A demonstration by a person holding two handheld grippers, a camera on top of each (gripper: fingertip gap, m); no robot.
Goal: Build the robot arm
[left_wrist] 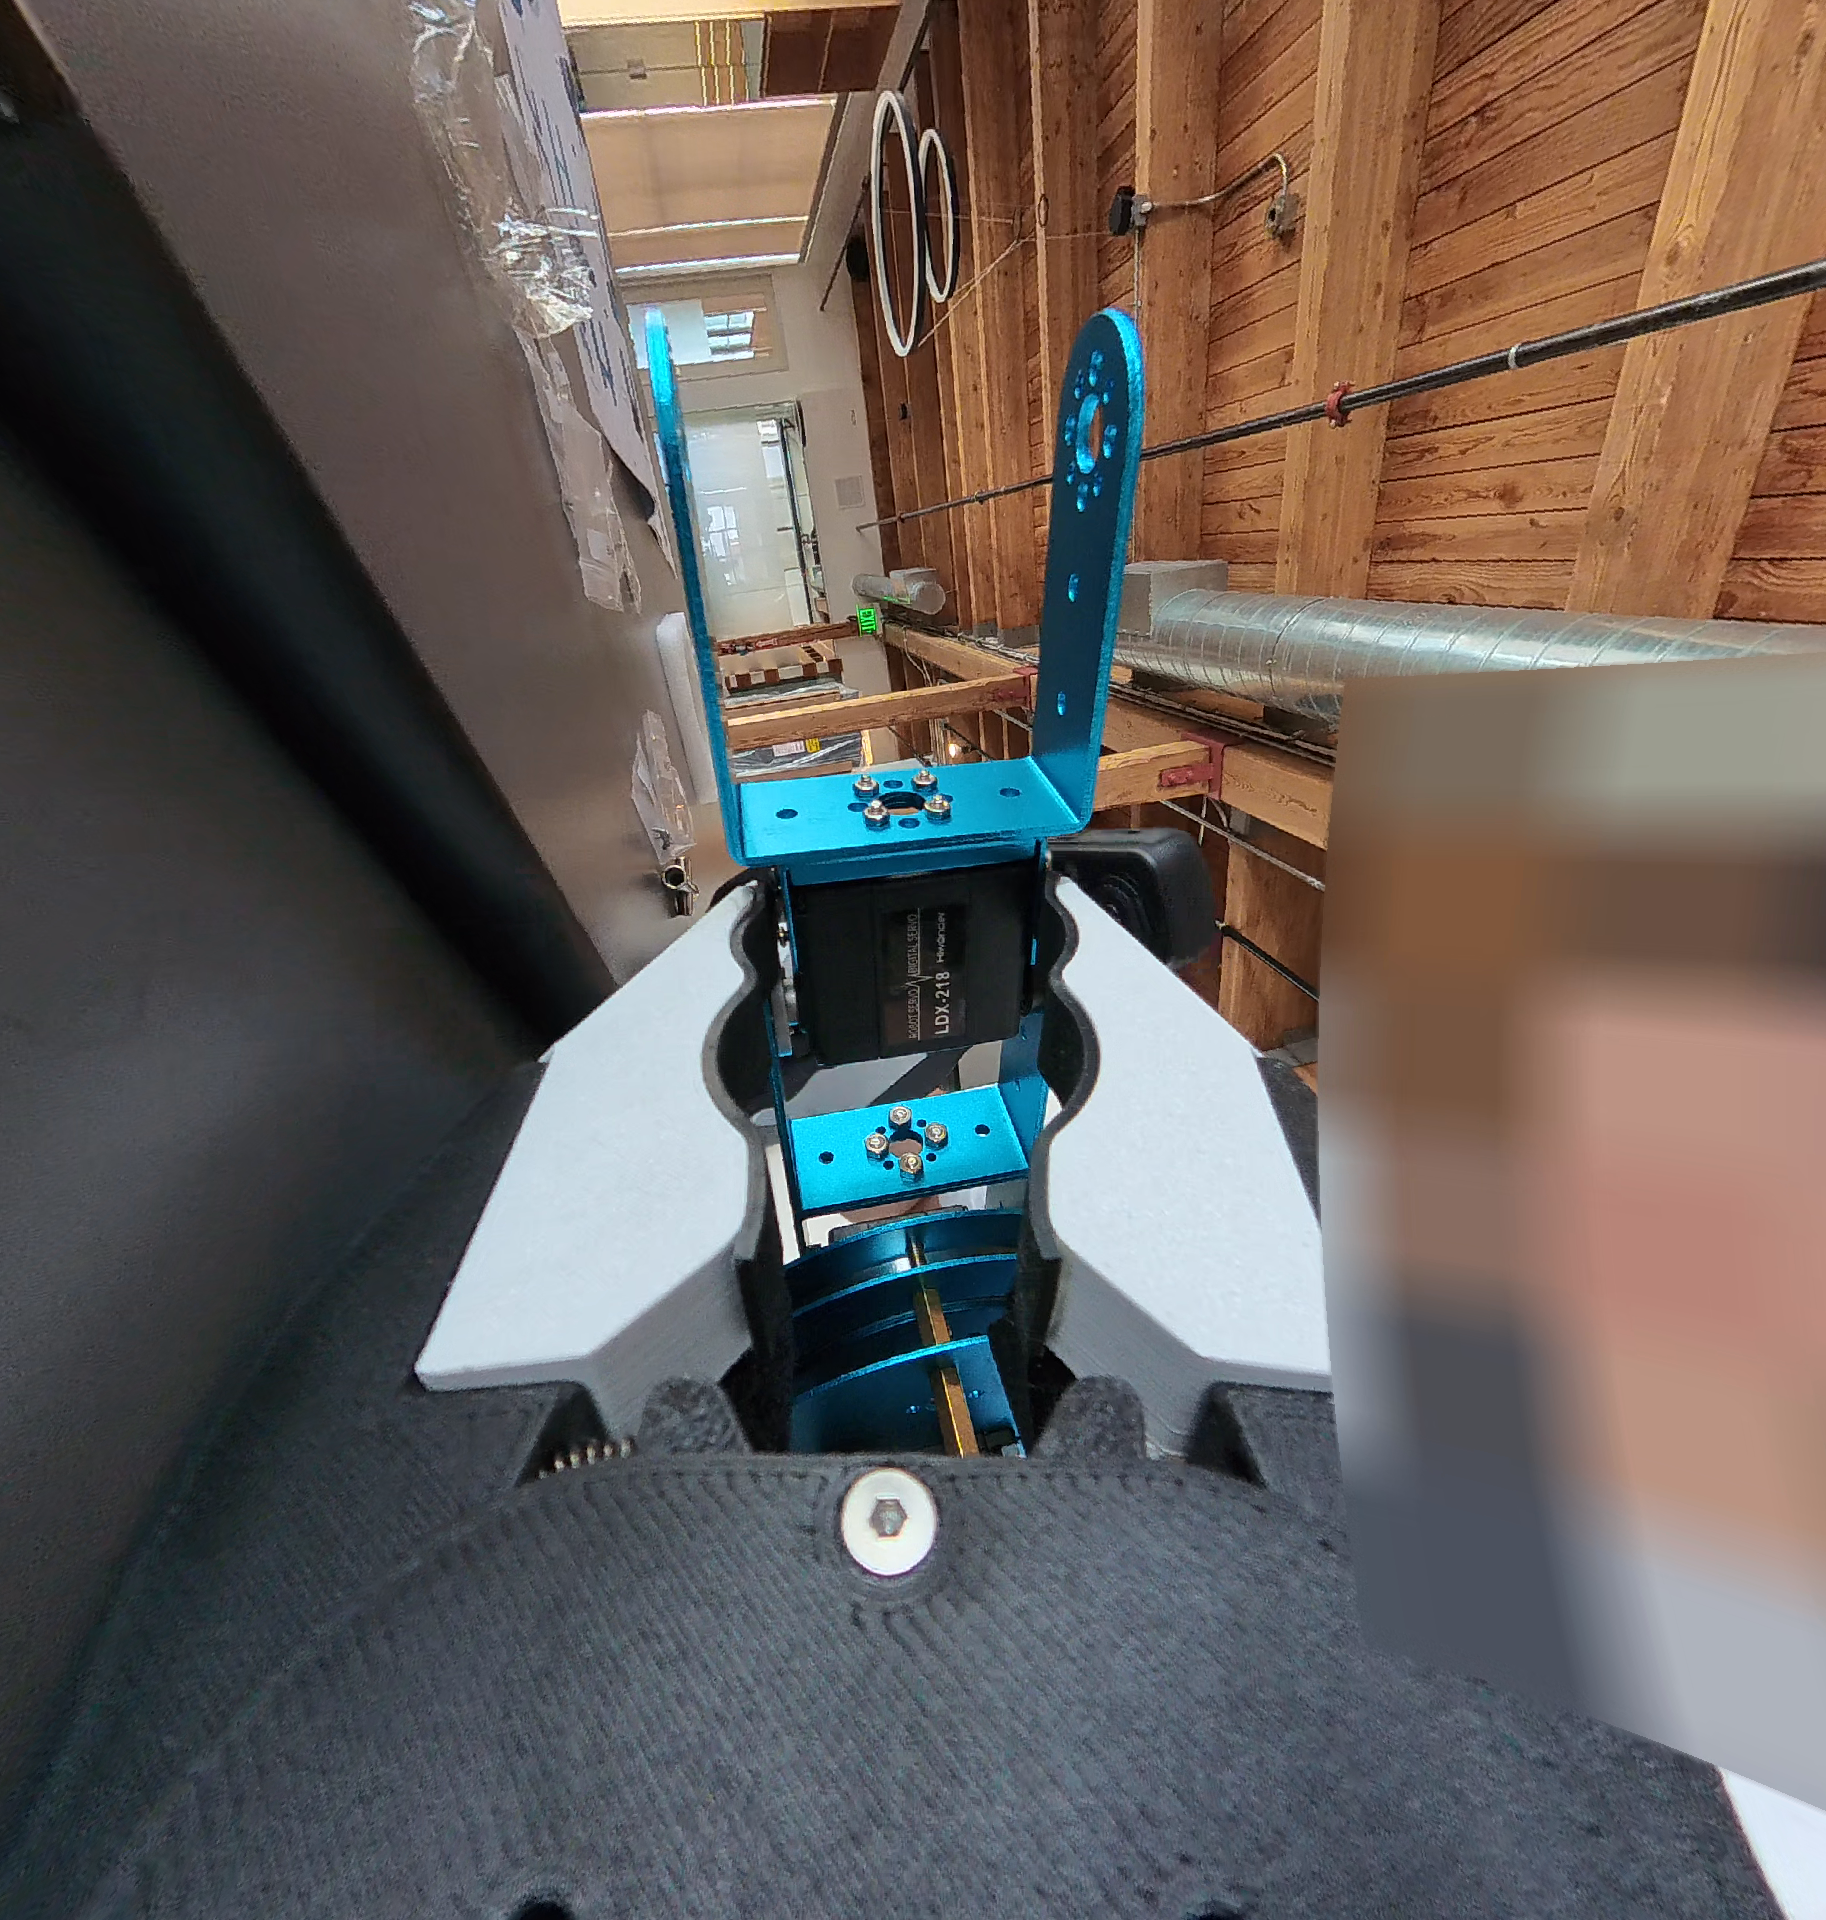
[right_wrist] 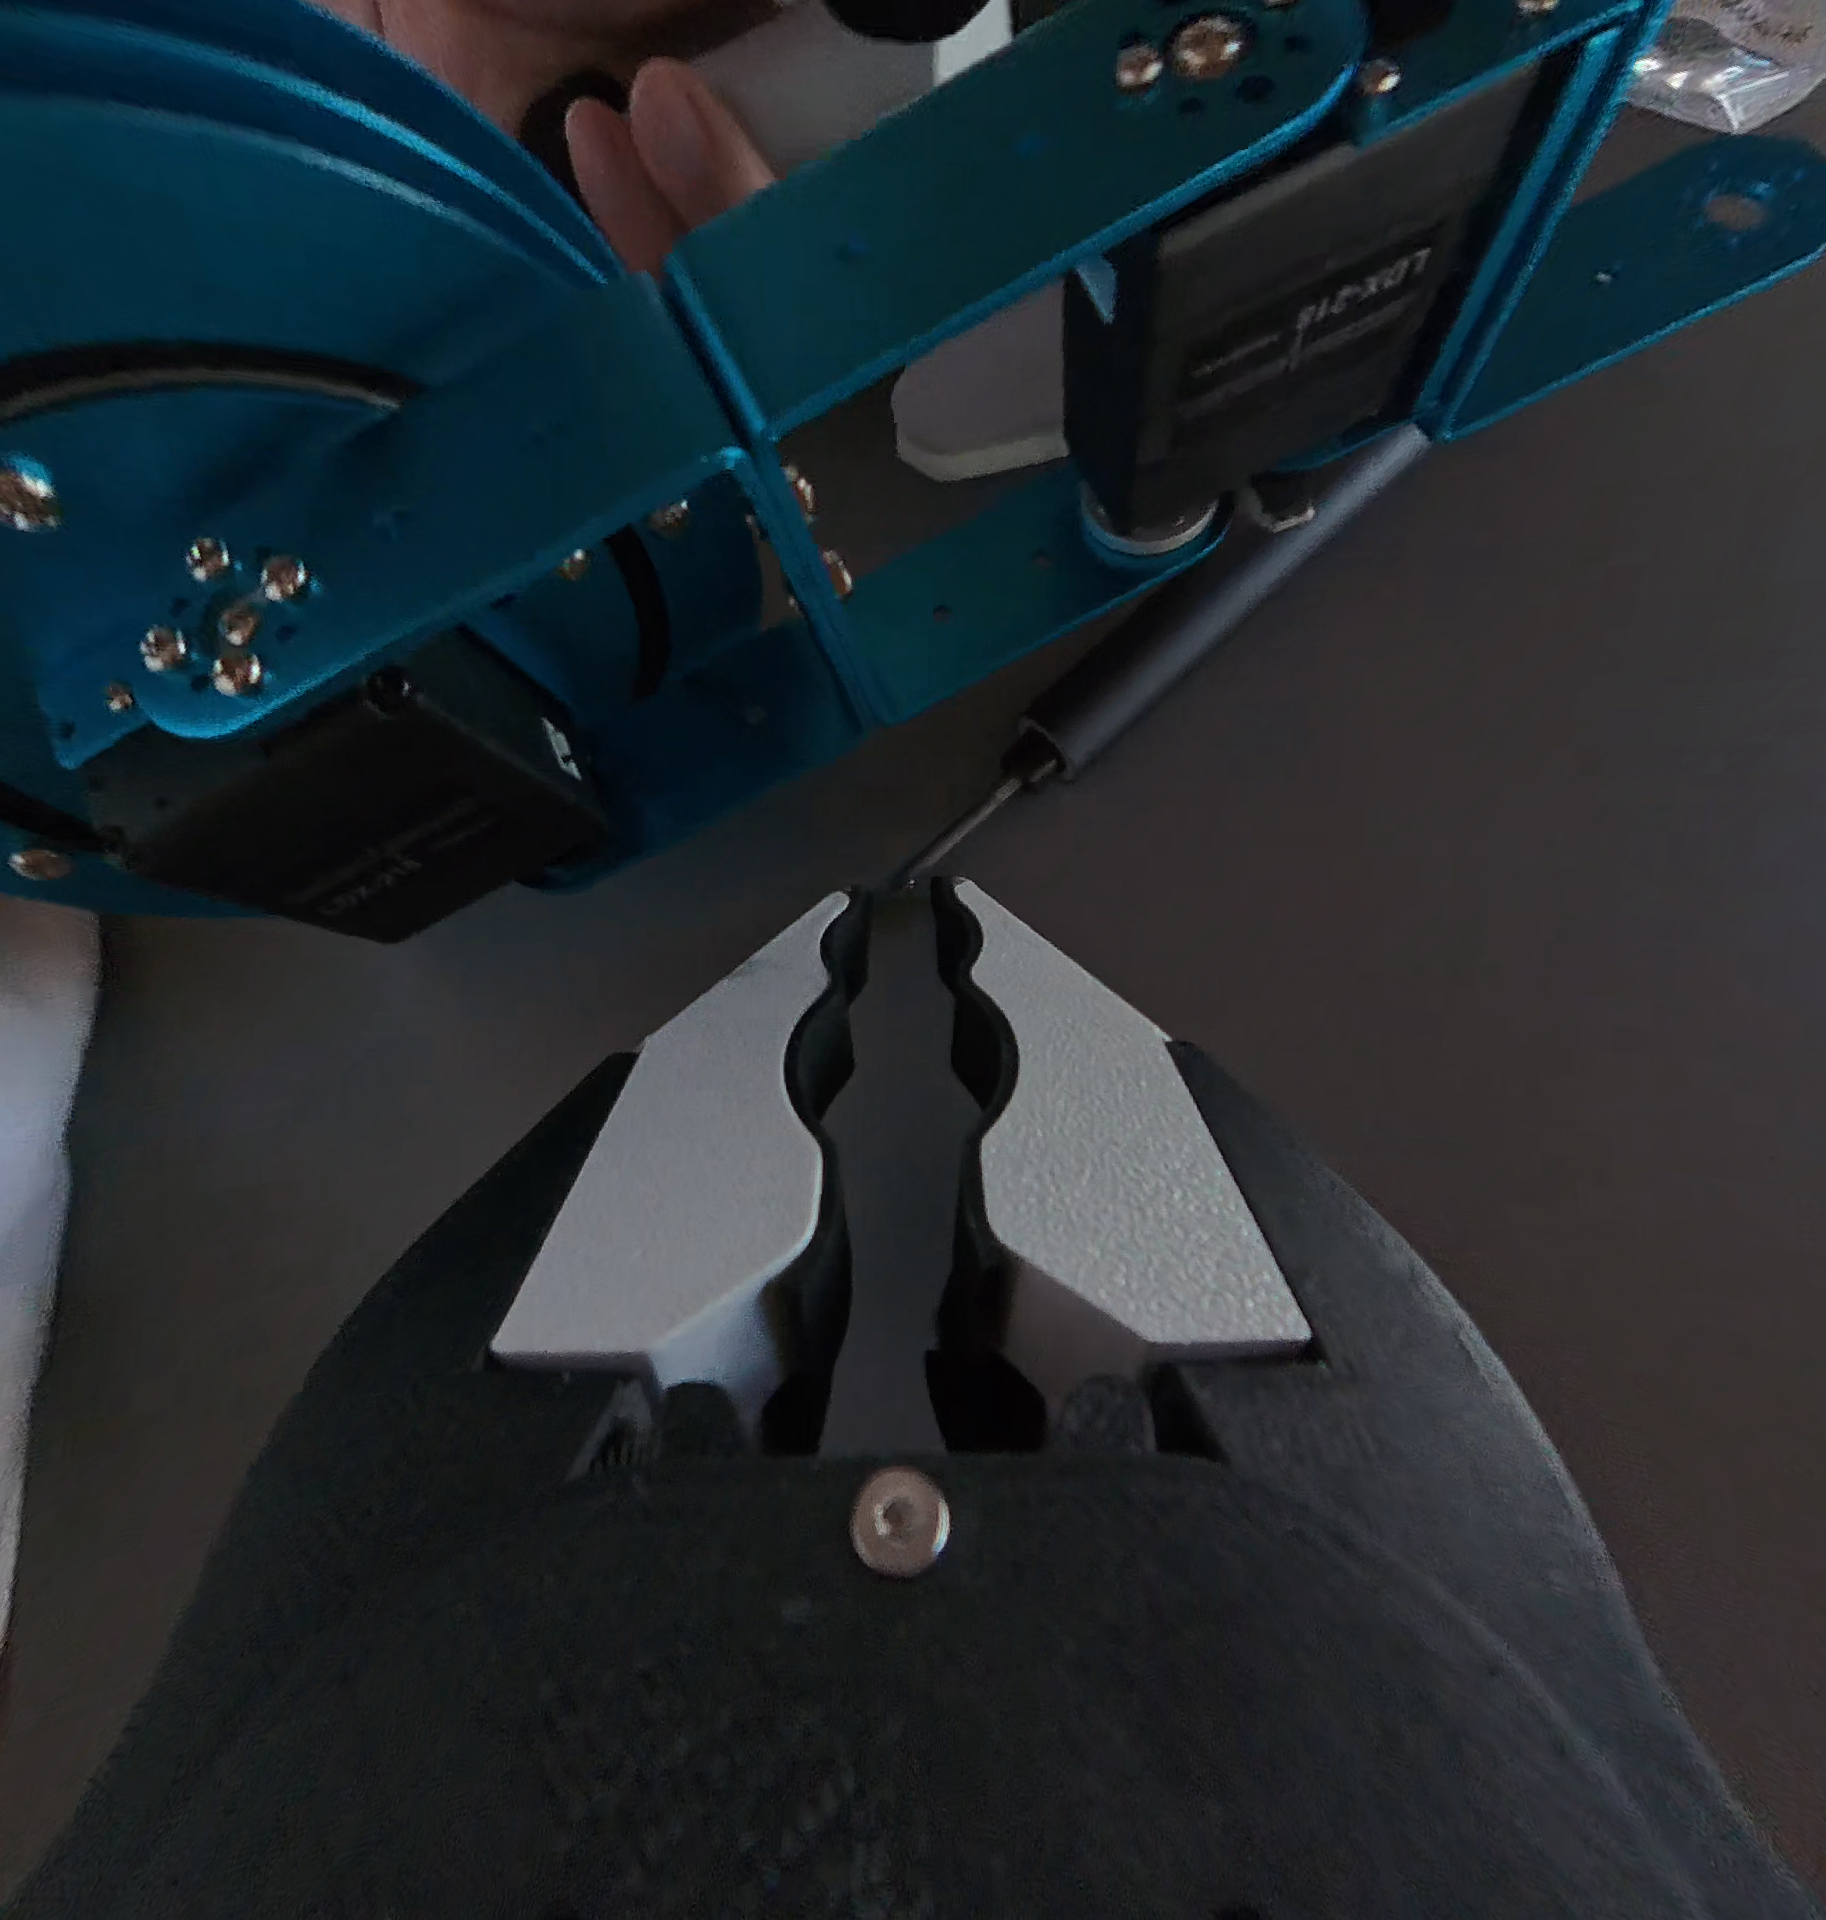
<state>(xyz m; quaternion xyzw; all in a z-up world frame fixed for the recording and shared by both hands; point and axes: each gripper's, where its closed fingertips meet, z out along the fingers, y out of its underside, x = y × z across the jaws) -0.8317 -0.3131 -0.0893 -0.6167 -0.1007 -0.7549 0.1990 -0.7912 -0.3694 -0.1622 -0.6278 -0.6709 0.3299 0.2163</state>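
My left gripper (left_wrist: 904,914) is shut on a blue metal robot-arm assembly (left_wrist: 893,805). Its pads clamp the bracket around a black servo (left_wrist: 909,971), and a U-shaped bracket sticks out past the fingertips. The round blue base plates (left_wrist: 888,1340) sit between the fingers. The same assembly (right_wrist: 722,343) fills the top of the right wrist view, with a person's fingers (right_wrist: 670,156) behind it. My right gripper (right_wrist: 893,896) is nearly closed, its tips pinching the thin bit of a grey screwdriver (right_wrist: 1231,644) that lies on the dark table (right_wrist: 1511,935) and runs under the assembly.
A second black servo (right_wrist: 369,810) sits at the assembly's lower left. A clear plastic bag (right_wrist: 1719,62) lies at the top right. In the left wrist view, a dark surface (left_wrist: 265,623) stands at the left; wooden beams and a silver duct (left_wrist: 1408,634) are behind.
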